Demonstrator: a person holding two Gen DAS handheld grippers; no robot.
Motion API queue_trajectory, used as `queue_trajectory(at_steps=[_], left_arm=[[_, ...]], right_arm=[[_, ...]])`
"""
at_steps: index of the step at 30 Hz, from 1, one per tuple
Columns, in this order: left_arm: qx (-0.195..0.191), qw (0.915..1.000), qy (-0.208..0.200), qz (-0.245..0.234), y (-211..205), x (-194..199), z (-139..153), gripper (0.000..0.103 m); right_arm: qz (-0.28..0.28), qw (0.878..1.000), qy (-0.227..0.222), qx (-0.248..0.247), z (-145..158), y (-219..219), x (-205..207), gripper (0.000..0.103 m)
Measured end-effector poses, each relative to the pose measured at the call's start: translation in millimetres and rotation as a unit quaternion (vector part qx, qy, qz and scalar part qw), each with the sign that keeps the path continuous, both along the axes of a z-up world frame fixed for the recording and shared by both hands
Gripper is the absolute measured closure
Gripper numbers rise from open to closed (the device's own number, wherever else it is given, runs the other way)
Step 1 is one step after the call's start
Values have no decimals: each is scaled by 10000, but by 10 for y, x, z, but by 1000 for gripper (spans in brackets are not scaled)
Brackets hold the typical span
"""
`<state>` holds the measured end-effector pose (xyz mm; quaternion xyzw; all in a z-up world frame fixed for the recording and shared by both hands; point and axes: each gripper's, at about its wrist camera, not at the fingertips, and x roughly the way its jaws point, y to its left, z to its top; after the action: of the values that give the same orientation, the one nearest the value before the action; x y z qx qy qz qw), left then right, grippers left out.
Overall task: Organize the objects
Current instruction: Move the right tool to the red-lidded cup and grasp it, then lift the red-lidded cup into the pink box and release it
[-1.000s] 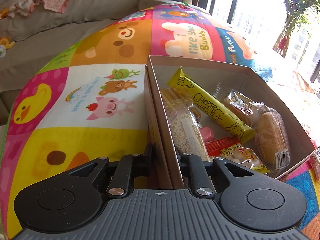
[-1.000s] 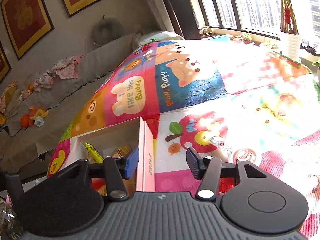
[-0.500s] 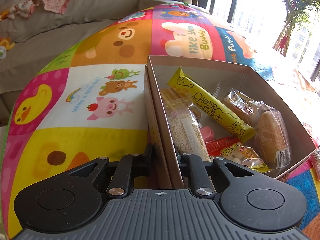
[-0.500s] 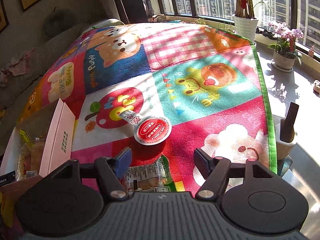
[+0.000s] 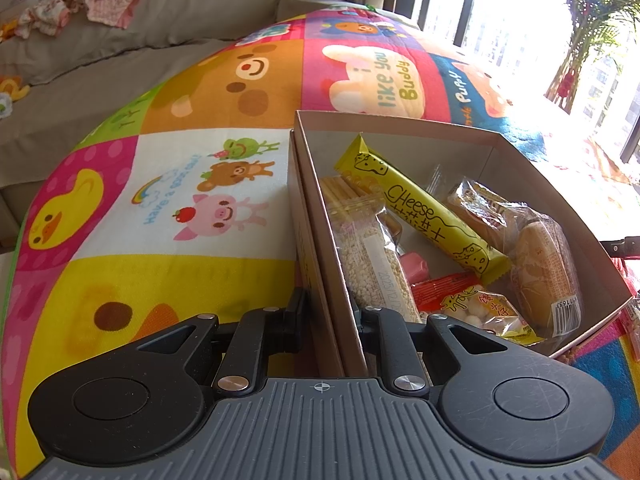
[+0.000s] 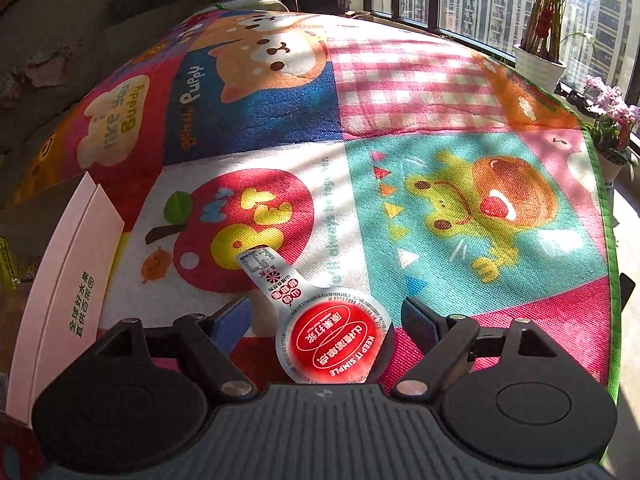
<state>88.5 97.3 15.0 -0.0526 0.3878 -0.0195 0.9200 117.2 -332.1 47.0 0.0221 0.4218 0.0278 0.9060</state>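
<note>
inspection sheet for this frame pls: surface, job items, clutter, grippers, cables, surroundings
Surface: patchwork cartoon play mat, sunlit.
Job's things: cardboard box holding snack packs, among them a yellow cheese bar and a wrapped bun; round red-lidded cup on the mat.
Clutter: nothing seen on the mat; clothes on the sofa.
Grippers: left gripper shut on the box's near wall; right gripper open, fingers either side of the cup.
Cables: nothing seen.
Surroundings: sofa, windows, potted plant.
</note>
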Motion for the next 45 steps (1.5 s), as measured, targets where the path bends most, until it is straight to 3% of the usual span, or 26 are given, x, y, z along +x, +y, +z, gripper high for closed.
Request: queue_trajectory(at_steps=[1, 6, 11, 19, 22, 26, 29, 33, 38, 39, 42, 45], left_arm=[[2, 10000, 1, 1, 0, -1, 0, 85], [2, 10000, 1, -2, 0, -1, -1, 85], [0, 10000, 0, 0, 1, -2, -1, 85], [0, 10000, -1, -3, 2, -3, -3, 85], [1, 10000, -1, -1, 2, -3, -3, 85], [-1, 10000, -2, -2, 3, -4, -3, 85], [0, 10000, -2, -2, 3, -3, -3, 85], [-6, 10000, -5, -4, 4, -4, -3, 85], [-4, 10000, -3, -4, 3, -4, -4, 85], [-6, 10000, -4, -5, 3, -4, -4, 85], [-6, 10000, -5, -2, 4, -5, -4, 85], [-8, 10000, -3, -2, 3, -4, -4, 85]], right_arm=[[62, 10000, 17, 7, 9, 28, -9, 42], [442, 9983, 32, 366, 114, 230, -267, 42], [865, 9946, 25, 574, 223, 470, -774, 42], [648, 9969, 325, 320, 132, 457, -1460, 41], [657, 9938, 585, 673, 64, 389, -1614, 38], [1258, 9832, 607, 1176, 135, 476, -1782, 34], [1635, 9841, 250, 654, 229, 696, -1867, 30], [1732, 9848, -130, -78, 251, 908, -1858, 17], [1840, 9829, 121, 0, 127, 996, -1742, 17], [1863, 9824, 148, -21, 100, 1005, -1735, 17], [1917, 9810, 294, -79, 72, 999, -1734, 41], [1970, 9792, 472, 113, 106, 929, -1764, 42]])
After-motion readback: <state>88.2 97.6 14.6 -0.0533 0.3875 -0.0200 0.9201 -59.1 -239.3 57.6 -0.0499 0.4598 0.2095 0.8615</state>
